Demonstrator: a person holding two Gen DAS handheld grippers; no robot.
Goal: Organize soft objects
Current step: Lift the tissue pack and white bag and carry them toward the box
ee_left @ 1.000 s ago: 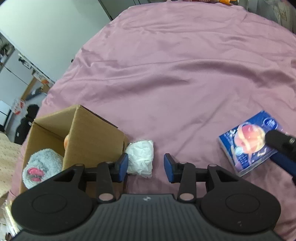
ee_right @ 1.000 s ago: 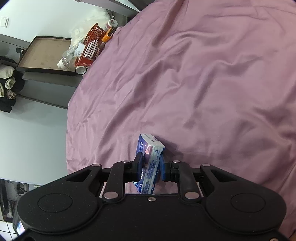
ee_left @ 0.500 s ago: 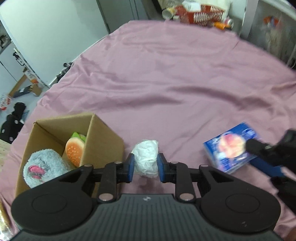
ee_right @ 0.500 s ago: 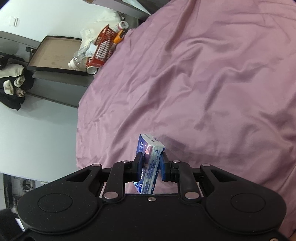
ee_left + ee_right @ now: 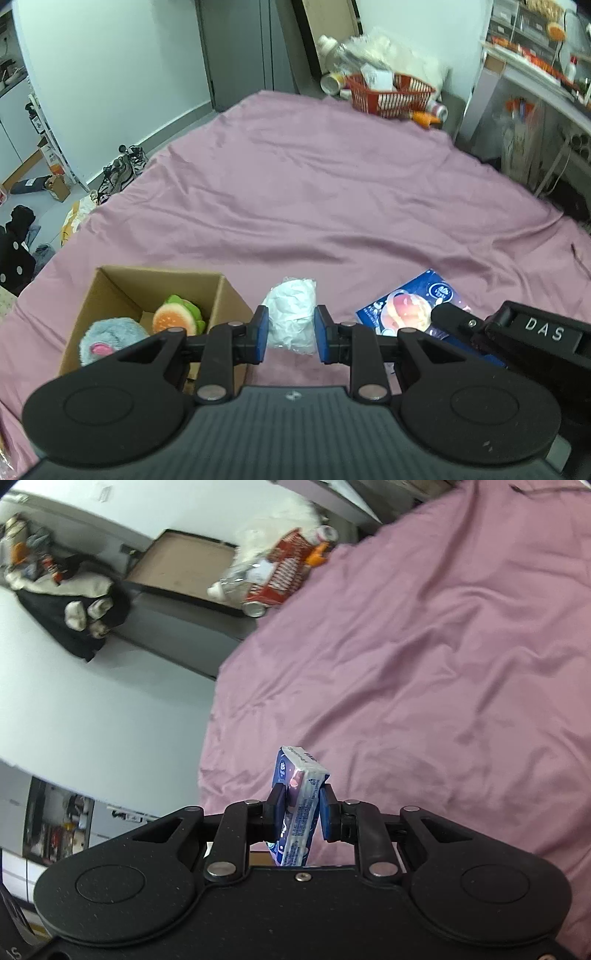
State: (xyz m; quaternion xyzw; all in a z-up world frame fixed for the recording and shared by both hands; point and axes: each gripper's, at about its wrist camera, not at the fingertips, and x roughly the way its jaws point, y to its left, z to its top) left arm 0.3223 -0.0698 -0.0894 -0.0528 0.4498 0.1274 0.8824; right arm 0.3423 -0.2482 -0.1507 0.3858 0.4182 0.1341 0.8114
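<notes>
My left gripper [image 5: 289,334] is shut on a white crumpled soft bundle [image 5: 291,314] and holds it just right of an open cardboard box [image 5: 221,295] on the pink bedsheet [image 5: 332,192]. The box holds a grey plush toy [image 5: 110,338] and a burger plush [image 5: 177,315]. My right gripper [image 5: 300,814] is shut on a blue tissue pack [image 5: 297,797], lifted above the sheet. The pack also shows in the left wrist view [image 5: 406,310], with the right gripper's body [image 5: 517,339] behind it.
A red basket [image 5: 391,96] with bottles and clutter stands past the bed's far edge. Shoes [image 5: 122,170] and bags lie on the floor at left. Shelves [image 5: 535,55] stand at the right. A brown board [image 5: 177,565] leans by the wall.
My left gripper closed on the white bundle and lifted it, tilting up. My right gripper lifted the tissue pack and tilted, bringing more of the room into view.
</notes>
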